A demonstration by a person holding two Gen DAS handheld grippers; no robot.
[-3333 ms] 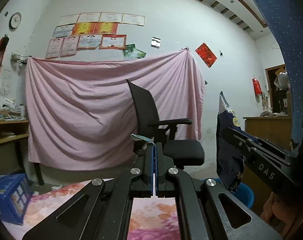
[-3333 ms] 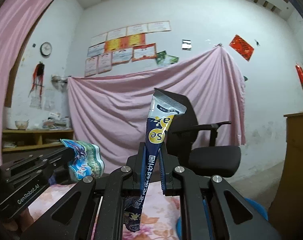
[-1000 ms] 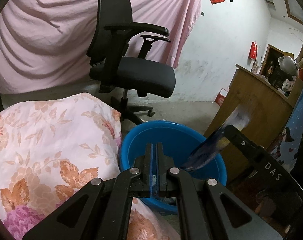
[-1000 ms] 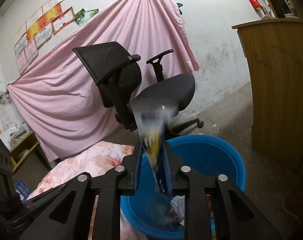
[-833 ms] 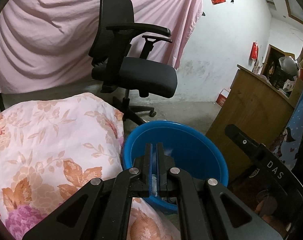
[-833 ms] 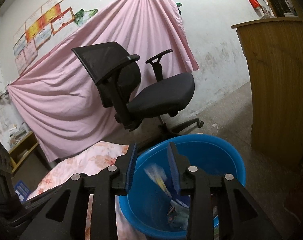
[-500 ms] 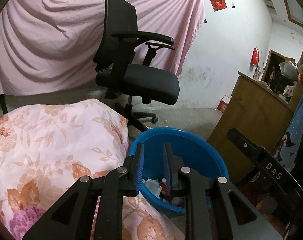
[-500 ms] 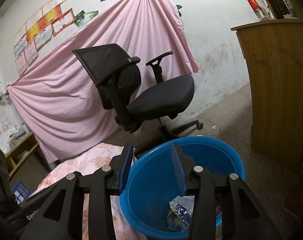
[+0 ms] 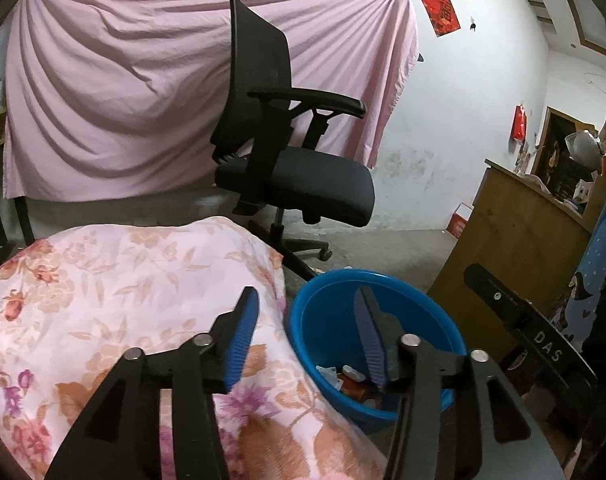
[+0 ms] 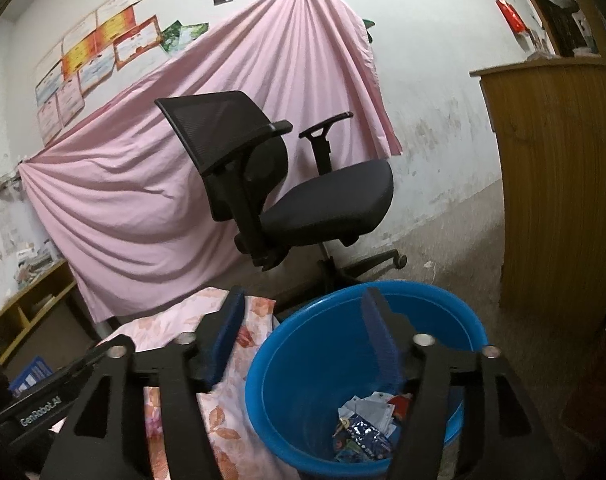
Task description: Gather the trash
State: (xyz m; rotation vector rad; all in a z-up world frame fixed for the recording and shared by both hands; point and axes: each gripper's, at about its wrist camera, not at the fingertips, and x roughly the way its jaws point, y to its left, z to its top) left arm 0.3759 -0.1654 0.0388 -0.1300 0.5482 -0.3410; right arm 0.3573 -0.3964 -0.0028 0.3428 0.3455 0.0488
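Observation:
A blue basin (image 9: 328, 332) stands on the floor beside the floral-covered surface. Several crumpled wrappers (image 10: 363, 430) lie at its bottom, partly visible in the left wrist view as wrappers (image 9: 349, 376). My left gripper (image 9: 306, 297) hangs above the basin's near left rim. Its jaws are opening and nothing is between them. My right gripper (image 10: 303, 294) hovers over the basin (image 10: 299, 380) with its jaws opening too, and they are empty. One side of the right gripper, marked DAS, shows at the right of the left wrist view.
A black office chair (image 9: 299, 176) stands just behind the basin, against a hanging pink sheet (image 9: 123, 92). A wooden cabinet (image 10: 563, 184) rises to the right of the basin. The floral cloth (image 9: 115, 280) covers the surface on the left. A blue box (image 10: 33, 376) sits lower left.
Both grippers came down to the basin holding wrappers. The wrappers dropped in, and both pairs of jaws spread apart. The left gripper drew back slightly from the basin.

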